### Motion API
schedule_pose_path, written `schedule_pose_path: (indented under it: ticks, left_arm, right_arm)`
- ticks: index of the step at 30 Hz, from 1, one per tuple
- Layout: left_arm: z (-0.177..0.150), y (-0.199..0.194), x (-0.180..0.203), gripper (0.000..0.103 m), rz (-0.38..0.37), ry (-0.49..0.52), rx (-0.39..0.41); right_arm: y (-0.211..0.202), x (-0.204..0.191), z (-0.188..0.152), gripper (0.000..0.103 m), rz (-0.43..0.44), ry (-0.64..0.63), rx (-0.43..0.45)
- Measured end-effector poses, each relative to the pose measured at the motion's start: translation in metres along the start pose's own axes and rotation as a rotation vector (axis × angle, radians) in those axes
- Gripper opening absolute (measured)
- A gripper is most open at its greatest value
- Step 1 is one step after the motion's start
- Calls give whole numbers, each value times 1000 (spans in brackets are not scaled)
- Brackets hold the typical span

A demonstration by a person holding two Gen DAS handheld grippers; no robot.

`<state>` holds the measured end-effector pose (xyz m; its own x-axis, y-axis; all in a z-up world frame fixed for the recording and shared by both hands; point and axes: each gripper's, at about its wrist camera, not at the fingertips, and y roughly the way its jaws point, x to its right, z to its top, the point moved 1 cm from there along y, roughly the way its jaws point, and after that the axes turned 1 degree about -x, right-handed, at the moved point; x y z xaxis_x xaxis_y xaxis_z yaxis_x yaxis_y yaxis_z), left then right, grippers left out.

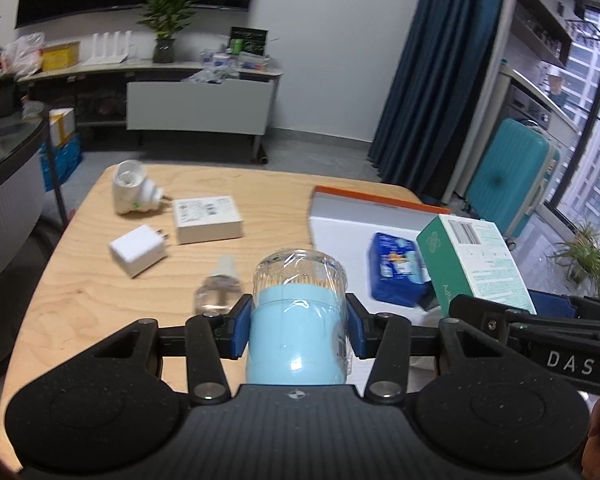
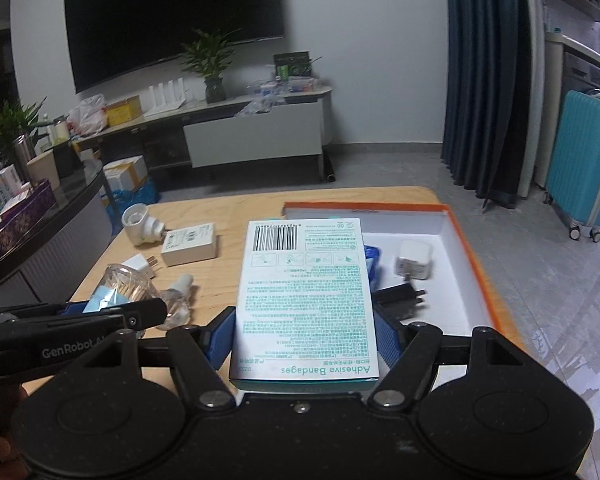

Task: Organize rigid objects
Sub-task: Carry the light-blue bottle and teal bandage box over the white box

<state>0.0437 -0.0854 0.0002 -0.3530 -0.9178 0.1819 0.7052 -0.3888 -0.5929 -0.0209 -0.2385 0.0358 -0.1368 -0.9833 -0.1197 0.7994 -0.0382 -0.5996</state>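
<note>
My left tool grips the blue toothpick jar; my right tool clamps the bandage box. I'd lower the box flat into the orange-rimmed tray at right, clear of the white charger.

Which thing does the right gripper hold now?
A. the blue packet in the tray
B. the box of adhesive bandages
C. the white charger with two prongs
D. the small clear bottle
B: the right gripper has its blue pads pressed on both sides of the box of adhesive bandages.

A large black wall-mounted television hangs on the white wall above a long low cabinet; dark blue curtains flank a teal hard-shell suitcase on grey floor.
</note>
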Motion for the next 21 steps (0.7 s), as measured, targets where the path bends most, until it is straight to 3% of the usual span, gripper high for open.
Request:
schedule_pose_path:
  ticks: [10, 21]
  left_arm:
    - [5, 7, 42, 48, -58, 46, 20]
    - [6, 20, 58, 48, -84, 67, 7]
  right_arm:
    - [-20, 46, -2, 84, -78, 67, 51]
    - [-13, 57, -2, 84, -92, 94, 50]
